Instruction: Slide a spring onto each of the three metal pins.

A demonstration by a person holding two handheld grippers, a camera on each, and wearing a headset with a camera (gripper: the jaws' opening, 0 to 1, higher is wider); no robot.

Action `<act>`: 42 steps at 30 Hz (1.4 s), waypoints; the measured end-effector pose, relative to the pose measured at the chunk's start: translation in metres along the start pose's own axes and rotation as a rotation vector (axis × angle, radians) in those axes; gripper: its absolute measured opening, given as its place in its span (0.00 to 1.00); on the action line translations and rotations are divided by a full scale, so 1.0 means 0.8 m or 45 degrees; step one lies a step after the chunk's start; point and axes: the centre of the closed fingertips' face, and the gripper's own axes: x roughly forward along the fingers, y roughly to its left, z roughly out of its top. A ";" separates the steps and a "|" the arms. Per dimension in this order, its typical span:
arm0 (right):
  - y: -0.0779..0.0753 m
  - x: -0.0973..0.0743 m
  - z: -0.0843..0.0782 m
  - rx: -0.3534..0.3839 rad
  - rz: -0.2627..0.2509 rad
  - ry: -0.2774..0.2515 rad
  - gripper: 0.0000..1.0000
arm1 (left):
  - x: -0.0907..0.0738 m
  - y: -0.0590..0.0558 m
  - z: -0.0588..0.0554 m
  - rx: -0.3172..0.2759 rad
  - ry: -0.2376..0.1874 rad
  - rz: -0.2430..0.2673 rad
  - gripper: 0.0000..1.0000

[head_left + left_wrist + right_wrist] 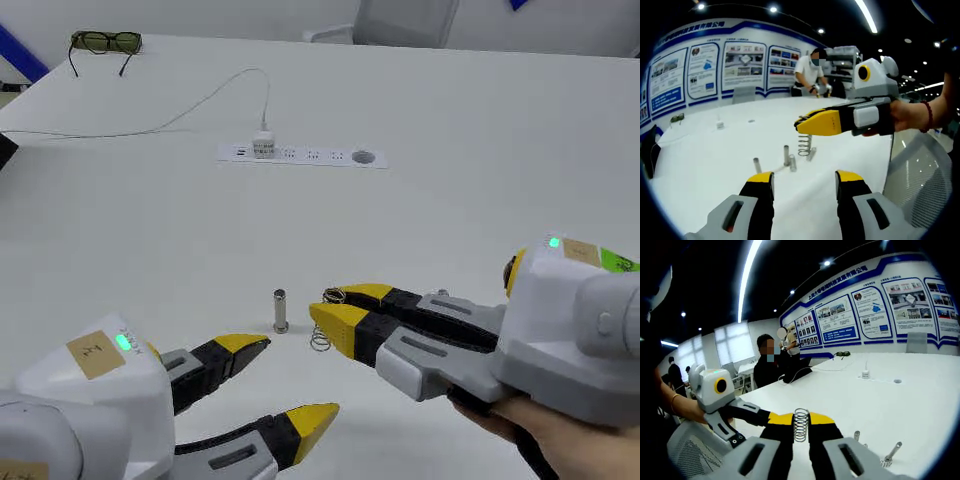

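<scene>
Spring: clamped between the jaws of the right tool, which are closed on its middle. The long axis is upright, with coils showing above and below the yellow tips. In the left gripper view its lower end is seen hanging just above the white counter.

Metal pin: standing upright on the counter, near the spring and apart from it. A second pin stands upright further to the side.

Left tool: jaws spread wide, nothing held or touched, low over the counter on the near side of the pins.

Far side of the counter: a power strip with a cable plugged in, and glasses at the far corner.
</scene>
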 end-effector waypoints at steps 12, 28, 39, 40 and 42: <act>-0.017 0.024 0.004 -0.128 -0.027 0.018 0.11 | -0.003 0.011 -0.005 -0.040 0.006 0.048 0.61; -0.050 0.064 0.003 -0.093 -0.086 -0.037 0.11 | 0.000 0.017 -0.010 -0.052 0.016 0.079 0.72; -0.061 0.083 -0.013 -0.094 -0.103 -0.014 0.11 | 0.002 0.021 -0.016 -0.065 0.034 0.093 0.79; -0.062 0.086 -0.015 -0.093 -0.105 -0.011 0.11 | 0.002 0.021 -0.017 -0.065 0.040 0.089 0.79; -0.064 0.088 -0.016 -0.090 -0.113 -0.010 0.11 | 0.003 0.020 -0.018 -0.066 0.041 0.088 0.79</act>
